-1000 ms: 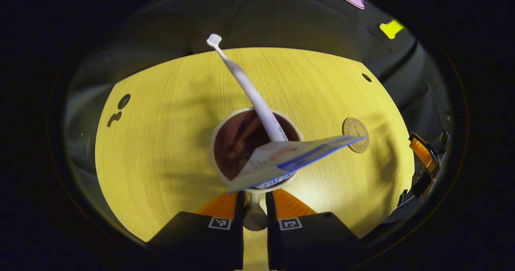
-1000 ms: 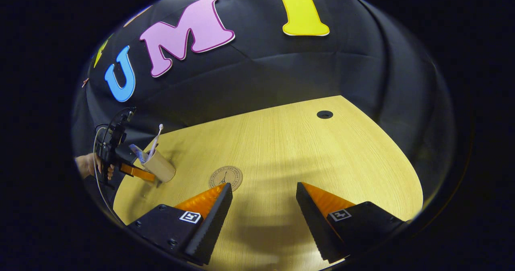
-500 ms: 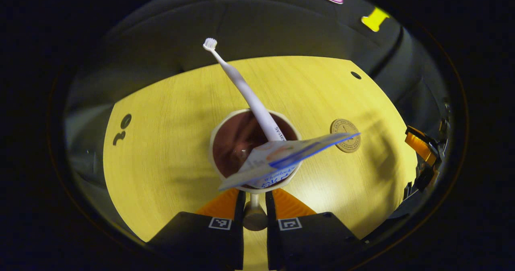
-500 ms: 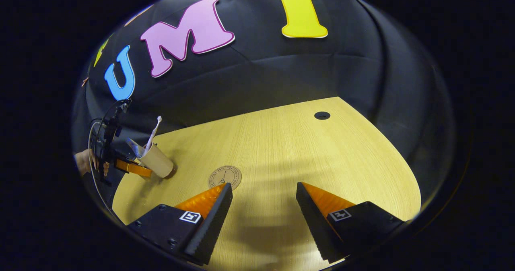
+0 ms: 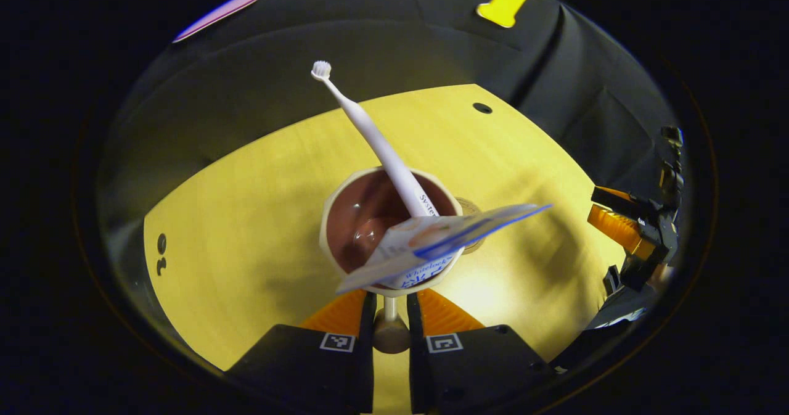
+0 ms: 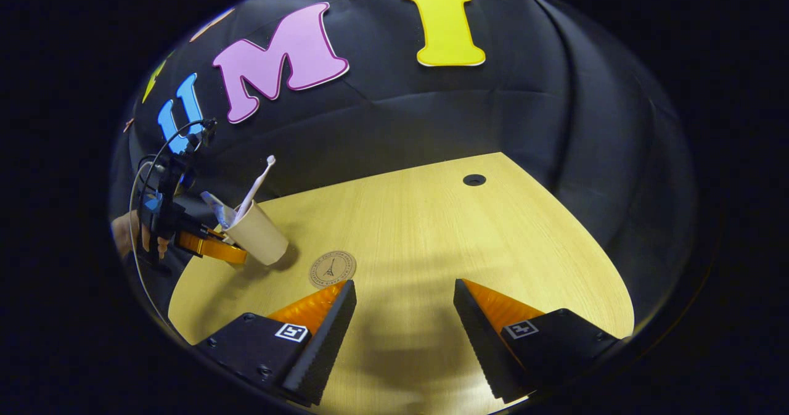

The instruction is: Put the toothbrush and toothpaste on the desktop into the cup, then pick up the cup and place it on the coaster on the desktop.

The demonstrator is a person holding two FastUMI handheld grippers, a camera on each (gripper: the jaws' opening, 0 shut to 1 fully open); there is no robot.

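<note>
In the left gripper view my left gripper (image 5: pixel 389 298) is shut on the handle of the beige cup (image 5: pixel 333 205). A white toothbrush (image 5: pixel 370 137) and a white-and-blue toothpaste tube (image 5: pixel 444 236) stick out of the cup. The round brown coaster (image 5: pixel 471 208) peeks out from behind the cup's right rim. In the right gripper view the cup (image 6: pixel 259 239) hangs tilted just left of the coaster (image 6: pixel 332 269), held by the left gripper (image 6: pixel 209 248). My right gripper (image 6: pixel 404 291) stands open over the near table with nothing between its fingers.
The wooden table (image 6: pixel 493 242) has a small round hole (image 6: pixel 474 179) near its far edge. A hand (image 6: pixel 126 233) holds the left gripper at the left. The right gripper (image 5: pixel 622 217) appears at the table's right edge in the left gripper view.
The left gripper has carried the cup with toothbrush and toothpaste toward the coaster, which now lies partly behind the cup's rim. The right gripper stayed open and barely moved.
</note>
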